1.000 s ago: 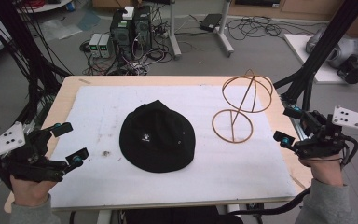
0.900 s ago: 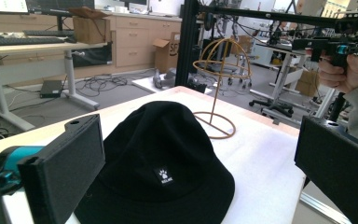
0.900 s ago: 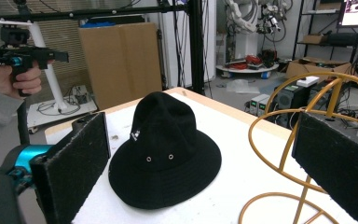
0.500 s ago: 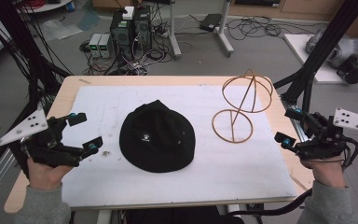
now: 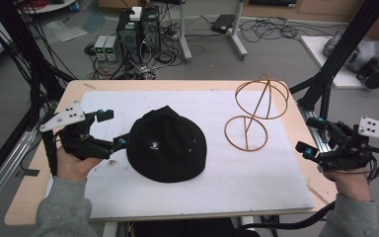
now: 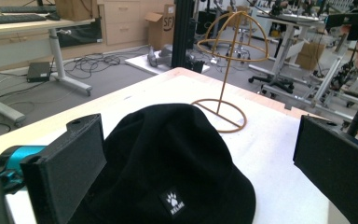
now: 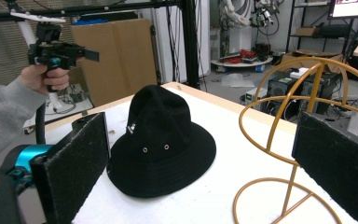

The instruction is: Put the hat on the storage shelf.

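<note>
black bucket hat [image 5: 167, 144] | crown up | beside gold wire stand [image 5: 254, 113]

A robotics lab: black aluminium frame struts [image 5: 343, 52], desktop computer towers [image 5: 139, 27] amid tangled floor cables [image 5: 271, 29], brown cardboard boxes [image 7: 114, 60], and height-adjustable desks [image 6: 23, 23].

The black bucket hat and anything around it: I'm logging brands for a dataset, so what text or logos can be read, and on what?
"KELME", small and slightly blurred, under a white paw print on the square patch of the black fabric bucket hat.
"SF", cut off by a post, on the brown cardboard box on the floor behind the table.
No other text is legible.
</note>
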Demonstrator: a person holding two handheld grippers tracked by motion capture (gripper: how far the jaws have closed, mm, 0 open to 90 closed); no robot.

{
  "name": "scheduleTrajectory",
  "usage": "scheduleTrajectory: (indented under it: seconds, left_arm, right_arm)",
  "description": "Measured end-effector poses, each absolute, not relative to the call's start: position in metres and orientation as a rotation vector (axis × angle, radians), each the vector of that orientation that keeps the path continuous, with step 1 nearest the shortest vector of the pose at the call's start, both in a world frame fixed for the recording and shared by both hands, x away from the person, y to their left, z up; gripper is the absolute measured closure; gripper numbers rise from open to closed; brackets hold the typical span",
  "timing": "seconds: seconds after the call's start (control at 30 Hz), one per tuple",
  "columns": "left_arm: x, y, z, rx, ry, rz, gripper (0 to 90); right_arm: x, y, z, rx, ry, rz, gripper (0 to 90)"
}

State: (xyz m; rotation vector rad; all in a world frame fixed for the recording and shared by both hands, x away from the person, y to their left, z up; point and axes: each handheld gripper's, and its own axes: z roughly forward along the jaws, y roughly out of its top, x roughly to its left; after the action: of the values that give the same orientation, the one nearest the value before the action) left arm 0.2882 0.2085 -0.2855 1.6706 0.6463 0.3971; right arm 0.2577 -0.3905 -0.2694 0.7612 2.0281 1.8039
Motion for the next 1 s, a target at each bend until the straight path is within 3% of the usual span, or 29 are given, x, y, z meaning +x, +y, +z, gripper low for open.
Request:
scheduleTrajectory:
  seconds: [0.43, 1.0]
  left_arm:
    - [0.317, 0.183, -0.285, 1.754, 0.626, 0.351, 4.2]
    - [0.352, 0.158, -0.283, 1.745, 0.593, 0.311, 4.2]
  right_arm:
    - [0.258, -0.393, -0.271, 0.774, 2.045, 1.792, 3.4]
    - [0.257, -0.403, -0.271, 0.793, 2.047, 1.79, 3.4]
